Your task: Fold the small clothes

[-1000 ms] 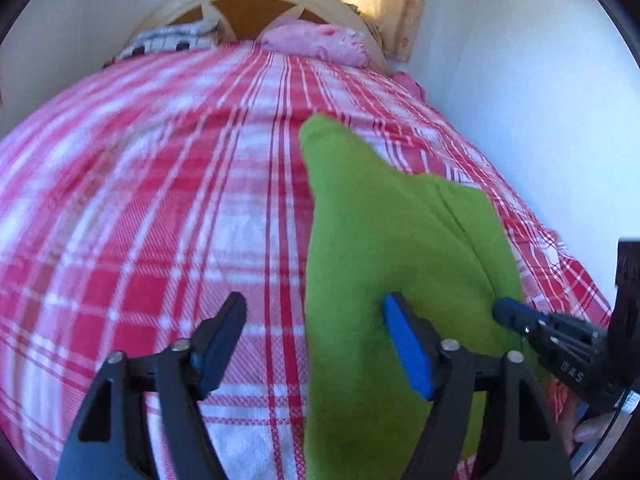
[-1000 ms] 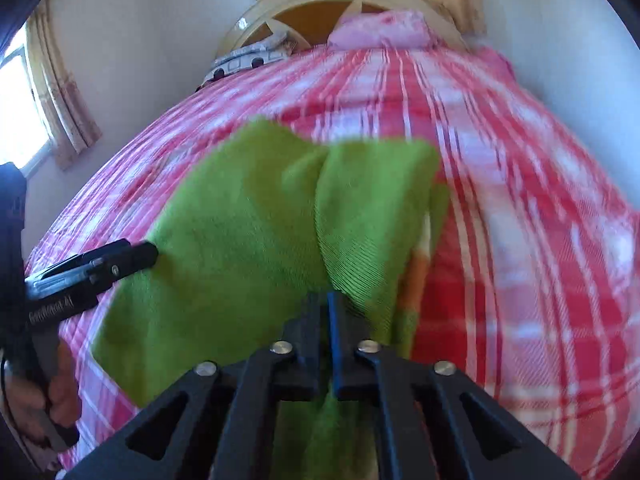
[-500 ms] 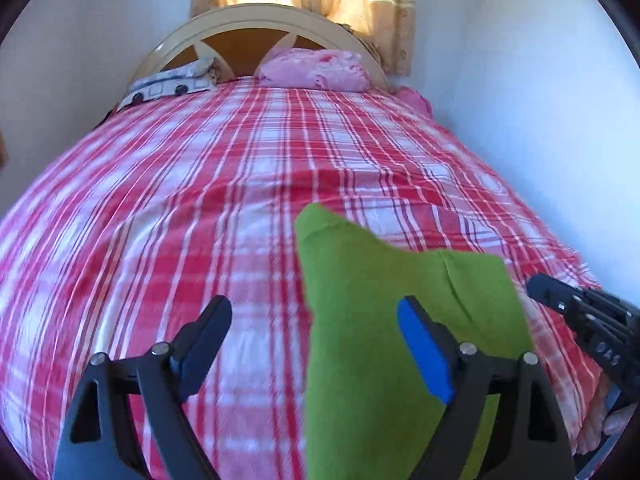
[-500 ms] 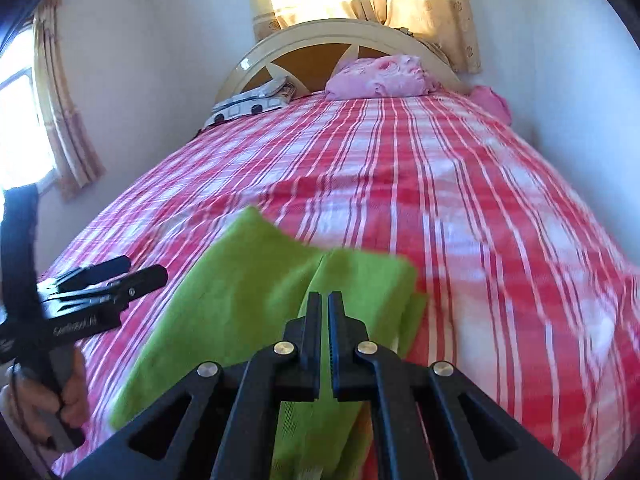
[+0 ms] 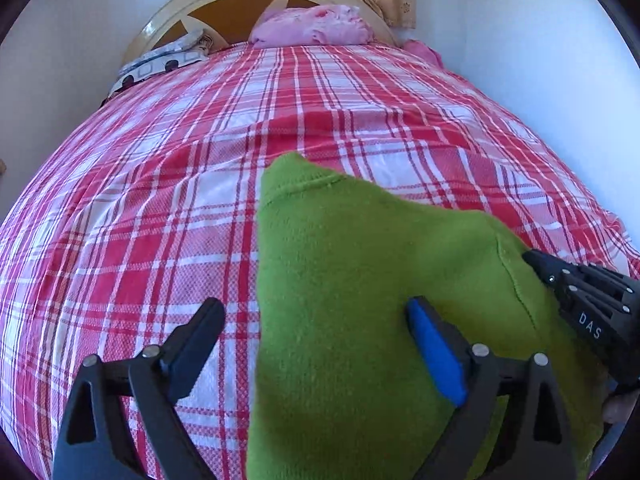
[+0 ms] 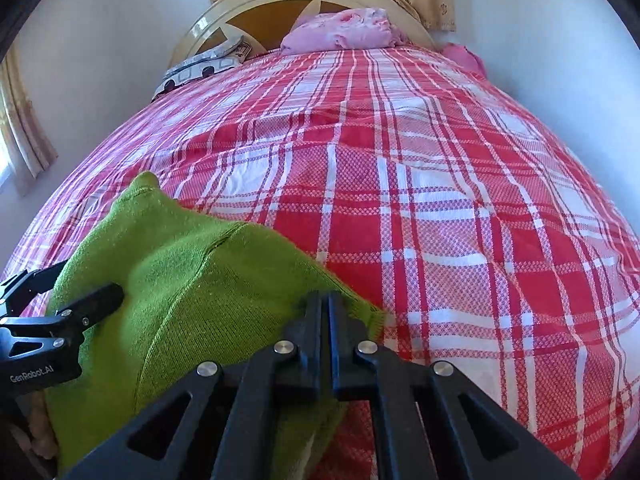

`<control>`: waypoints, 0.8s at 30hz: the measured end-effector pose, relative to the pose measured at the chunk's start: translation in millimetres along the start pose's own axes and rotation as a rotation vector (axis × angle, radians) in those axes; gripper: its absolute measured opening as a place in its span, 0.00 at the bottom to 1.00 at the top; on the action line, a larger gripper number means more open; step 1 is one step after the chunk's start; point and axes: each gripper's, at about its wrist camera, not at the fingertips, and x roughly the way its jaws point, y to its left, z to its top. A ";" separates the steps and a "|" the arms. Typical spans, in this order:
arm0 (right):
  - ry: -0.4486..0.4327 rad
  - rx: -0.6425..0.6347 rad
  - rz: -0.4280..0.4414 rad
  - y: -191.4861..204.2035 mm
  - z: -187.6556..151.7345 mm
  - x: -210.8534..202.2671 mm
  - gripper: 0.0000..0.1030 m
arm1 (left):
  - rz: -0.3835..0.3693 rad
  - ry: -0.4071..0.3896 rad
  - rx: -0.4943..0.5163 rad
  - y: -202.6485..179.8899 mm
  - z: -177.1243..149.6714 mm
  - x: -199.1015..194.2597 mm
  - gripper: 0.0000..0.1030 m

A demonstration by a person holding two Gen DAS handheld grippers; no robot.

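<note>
**Operator:** Report the surface and the work item.

**Inspector:** The bed [image 5: 160, 208], under a red and white plaid cover, fills both views. Pillows [image 6: 344, 32] lie at the far end against the headboard [image 6: 240, 4]. The green knitted garment [image 5: 360, 280] lies at the near edge of the bed, left of centre in the right wrist view, with one pointed corner aimed at the far end.

**Operator:** Gripper status?

**Inspector:** The left gripper [image 5: 316, 340] has its jaws opening. They straddle the garment's left edge, and neither pad presses on the cloth. The right gripper [image 6: 325, 320] is clenched, with the garment's near right edge at its tips; it appears pinched there, but the contact itself is hidden.

**Operator:** Progress?

**Inspector:** Judged partial. A seam [image 5: 516, 280] and a doubled layer suggest at least one fold is in place. The outline is still irregular and the far corner sticks out. Remaining, by estimate: square the edges, make a further fold, flatten the bundle.
</note>
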 end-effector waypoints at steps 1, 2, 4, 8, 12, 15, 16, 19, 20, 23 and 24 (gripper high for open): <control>-0.004 -0.008 -0.010 2.2 -0.4 -0.1 0.01 | 0.003 -0.003 0.000 -0.1 -0.7 -0.1 0.94; -0.006 -0.014 -0.017 1.9 0.5 3.9 0.01 | 0.004 -0.005 -0.001 0.2 -1.3 -0.2 0.95; -0.009 -0.028 -0.034 3.6 0.0 8.7 0.01 | 0.004 -0.006 -0.003 0.6 -0.2 0.1 0.95; -0.008 -0.022 -0.030 2.2 1.1 11.3 0.01 | 0.009 -0.011 0.001 -0.5 -0.9 0.5 0.95; 0.000 0.009 -0.034 -0.4 4.1 4.6 0.01 | 0.028 -0.019 0.011 -2.0 -2.5 -0.9 0.96; -0.112 0.166 0.039 -14.0 -6.3 -36.1 0.05 | 0.035 -0.024 0.012 -2.2 -3.1 -0.9 0.96; -0.135 0.201 0.081 -17.1 -11.1 -45.3 0.05 | 0.034 -0.022 0.012 -2.2 -3.1 -0.7 0.96; -0.132 0.235 0.115 -19.4 -32.9 -63.7 0.05 | 0.040 -0.023 0.009 -2.2 -3.6 -1.2 0.97; -0.131 0.227 0.094 -19.3 -39.0 -65.2 0.05 | 0.041 -0.024 0.010 -2.4 -3.9 -1.6 0.97; -0.101 0.258 0.082 -26.5 -58.1 -59.6 0.06 | 0.041 -0.024 0.009 -2.5 -4.0 -1.7 0.97; -0.071 0.330 0.117 -36.8 -62.9 -53.2 0.06 | 0.041 -0.024 0.010 -2.4 -4.1 -1.6 0.97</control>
